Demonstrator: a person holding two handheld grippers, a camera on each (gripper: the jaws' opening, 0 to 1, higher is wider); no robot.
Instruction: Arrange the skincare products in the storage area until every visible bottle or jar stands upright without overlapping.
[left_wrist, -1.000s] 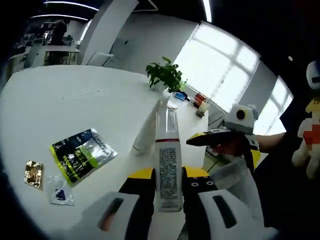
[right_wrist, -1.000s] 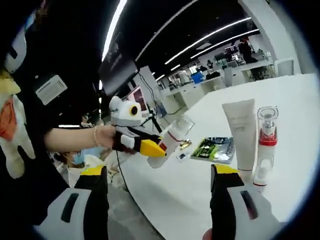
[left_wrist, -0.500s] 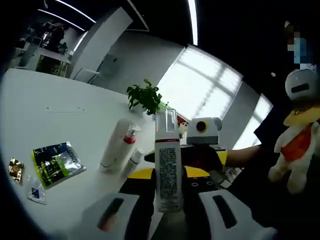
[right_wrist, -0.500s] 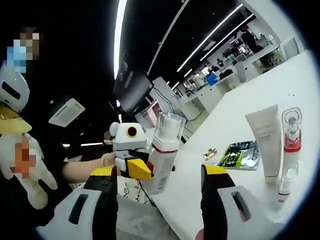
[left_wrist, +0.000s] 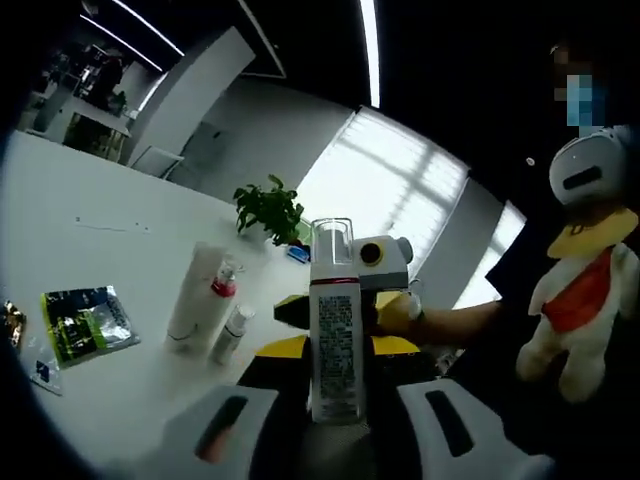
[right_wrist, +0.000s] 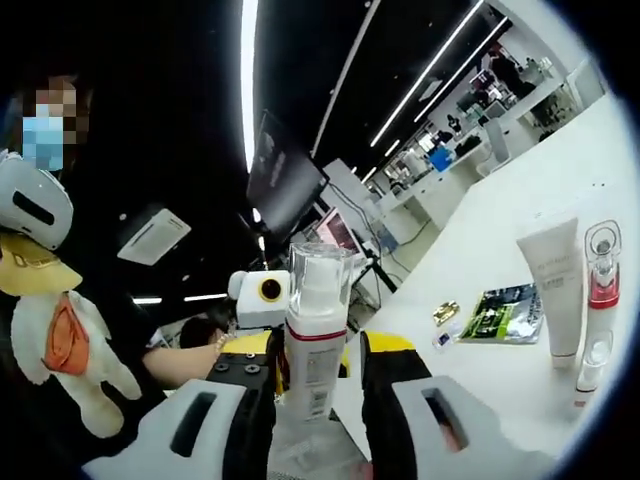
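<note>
The left gripper (left_wrist: 337, 350) held the clear-capped bottle (left_wrist: 335, 330) upright between its yellow-tipped jaws, lifted clear of the white table (left_wrist: 110, 260). A second before, the right gripper (right_wrist: 315, 350) had its jaws spread wide and apart from the bottle; now they had closed in narrow on either side of the same bottle (right_wrist: 315, 335), which stood between them in the right gripper view, though actual contact could not be judged. Both views had swung since then. On the table a white tube (left_wrist: 192, 295) stood on its cap, beside a red-collared pump bottle (left_wrist: 221, 300) and a small vial (left_wrist: 233, 330), with a green sachet (left_wrist: 82, 318) well apart.
</note>
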